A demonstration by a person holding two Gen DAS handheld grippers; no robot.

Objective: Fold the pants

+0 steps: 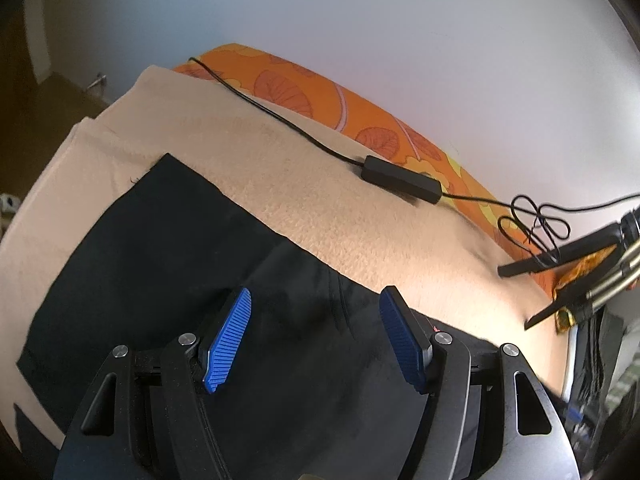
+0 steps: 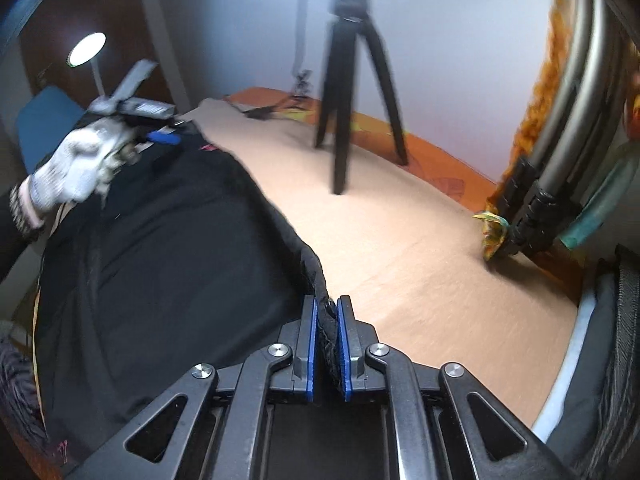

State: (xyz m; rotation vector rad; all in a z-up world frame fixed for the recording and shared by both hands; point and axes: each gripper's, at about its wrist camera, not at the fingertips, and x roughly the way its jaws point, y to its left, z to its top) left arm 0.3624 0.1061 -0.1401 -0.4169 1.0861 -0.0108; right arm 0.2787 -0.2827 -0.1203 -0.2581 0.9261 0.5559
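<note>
Black pants (image 1: 160,248) lie spread on a beige blanket (image 1: 300,184). My left gripper (image 1: 316,300) is open just above the pants, blue pads wide apart, with nothing between them. My right gripper (image 2: 327,308) is shut on the pants' thick edge (image 2: 316,272), which looks like the waistband, pinched between the blue pads. In the right wrist view the pants (image 2: 160,260) stretch away to the left. The gloved hand holding the left gripper (image 2: 160,136) hovers over their far end.
A black cable with an inline box (image 1: 402,180) lies on the blanket near the orange patterned sheet (image 1: 340,100). A black tripod (image 2: 352,92) stands on the blanket ahead of my right gripper. A second tripod's legs (image 2: 532,208) are at the right. A lit lamp (image 2: 86,50) is far left.
</note>
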